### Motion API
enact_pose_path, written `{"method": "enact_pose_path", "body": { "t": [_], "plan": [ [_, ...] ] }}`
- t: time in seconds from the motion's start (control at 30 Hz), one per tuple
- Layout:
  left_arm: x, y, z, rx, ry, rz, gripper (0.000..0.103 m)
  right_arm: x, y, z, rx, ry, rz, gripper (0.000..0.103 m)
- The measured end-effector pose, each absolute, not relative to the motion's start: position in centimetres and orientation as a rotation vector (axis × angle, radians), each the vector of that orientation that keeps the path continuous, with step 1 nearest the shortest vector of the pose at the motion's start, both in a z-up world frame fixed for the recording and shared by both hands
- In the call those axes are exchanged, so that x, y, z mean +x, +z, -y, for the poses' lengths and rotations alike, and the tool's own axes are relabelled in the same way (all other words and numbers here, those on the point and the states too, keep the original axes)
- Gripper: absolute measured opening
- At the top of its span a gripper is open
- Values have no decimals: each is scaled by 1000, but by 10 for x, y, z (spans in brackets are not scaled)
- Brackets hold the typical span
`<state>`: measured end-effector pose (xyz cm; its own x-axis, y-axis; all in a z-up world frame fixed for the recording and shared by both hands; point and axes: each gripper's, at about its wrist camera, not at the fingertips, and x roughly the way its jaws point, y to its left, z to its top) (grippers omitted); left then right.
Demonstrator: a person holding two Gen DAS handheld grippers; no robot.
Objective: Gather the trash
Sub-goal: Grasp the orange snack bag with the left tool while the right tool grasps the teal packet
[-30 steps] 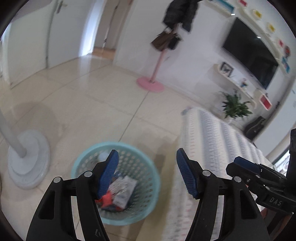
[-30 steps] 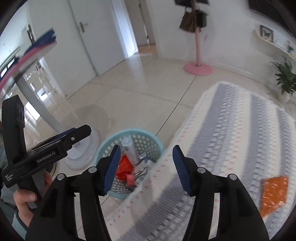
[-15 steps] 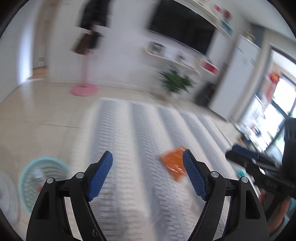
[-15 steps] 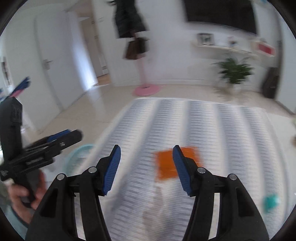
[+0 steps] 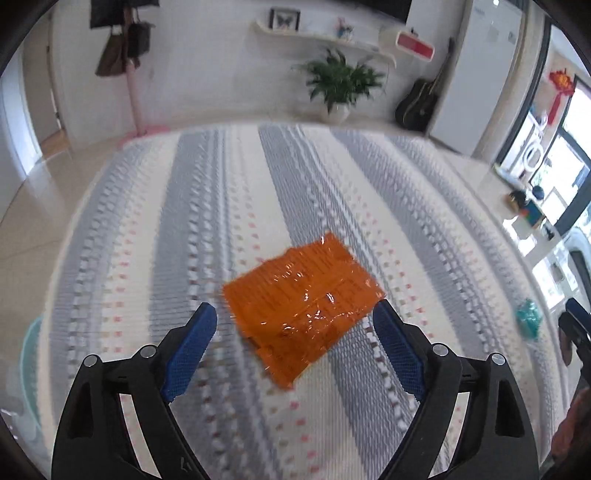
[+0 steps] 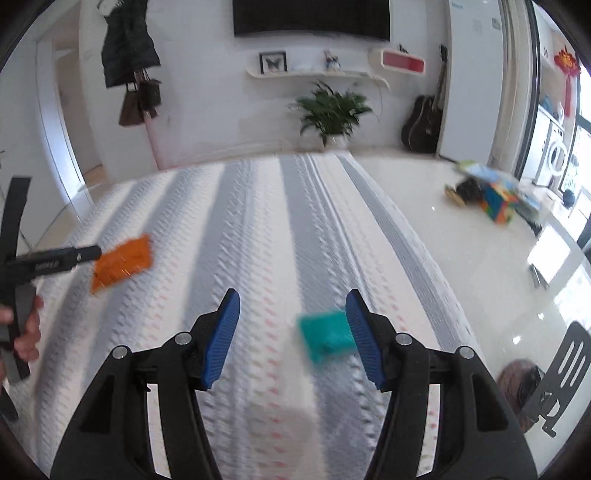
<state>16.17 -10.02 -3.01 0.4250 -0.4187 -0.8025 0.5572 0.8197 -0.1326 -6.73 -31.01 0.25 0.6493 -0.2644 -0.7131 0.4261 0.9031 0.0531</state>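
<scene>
**Left wrist, right wrist: two wrappers on a striped cloth**

Left wrist view: left gripper (image 5: 294,341) spread wide, blue pads (image 5: 190,345) to either side of an orange wrapper (image 5: 301,308), nothing held. Wrapper lying crinkled and shiny on the grey-and-white striped cloth (image 5: 155,229), its near edge between the two pads; contact with the pads hard to judge. Small teal wrapper (image 5: 529,320) far to the right on the same cloth, blurred. Sliver of a pale green basket (image 5: 30,343) at the left edge. Beyond the cloth: potted plant (image 5: 340,83), guitar (image 5: 419,103), pink coat stand (image 5: 133,92) with bags.

Right wrist view: right gripper (image 6: 293,334) also spread wide, holding nothing. Teal wrapper (image 6: 325,339) on the striped cloth (image 6: 266,229) just inside the right-hand pad (image 6: 364,341), blurred, partly hidden behind it. Orange wrapper (image 6: 123,264) well apart to the left, farther off, with the tip of the left gripper (image 6: 79,254) over its left edge and a hand (image 6: 26,330) gripping the handle. Same plant (image 6: 332,110) and guitar (image 6: 424,123) against the far wall, television (image 6: 312,16) above, colourful toys (image 6: 495,199) on the floor to the right.
</scene>
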Motion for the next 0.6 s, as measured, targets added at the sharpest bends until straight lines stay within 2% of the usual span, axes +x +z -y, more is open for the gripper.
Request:
{"method": "enact_pose_path", "body": {
  "t": [0.1,0.23,0.3,0.37,0.4,0.43,0.5,0.53,0.6],
  "plan": [
    [169,-52,114,219,-568,-1001,82,-77,-5,316,244,-404,-784,67],
    [164,-61,124,288,-526,-970,75,-76,-20,330,314,-390,-827,69],
    [161,-61,122,287,-531,-955,66,-72,-26,334,331,-380,-847,71],
    [159,-59,121,290,-522,-940,47,-65,-31,336,334,-371,-866,71],
    [158,-59,121,304,-513,-929,43,-62,-32,334,330,-373,-869,71],
    [156,-57,122,302,-523,-926,31,-59,-32,335,327,-382,-876,71],
    [152,-56,123,328,-513,-908,20,-56,-36,334,329,-393,-887,71],
    [150,-53,122,332,-514,-905,9,-55,-38,335,331,-402,-894,71],
    [145,-49,117,304,-538,-909,7,-53,-42,335,330,-417,-904,71]
  ]
}}
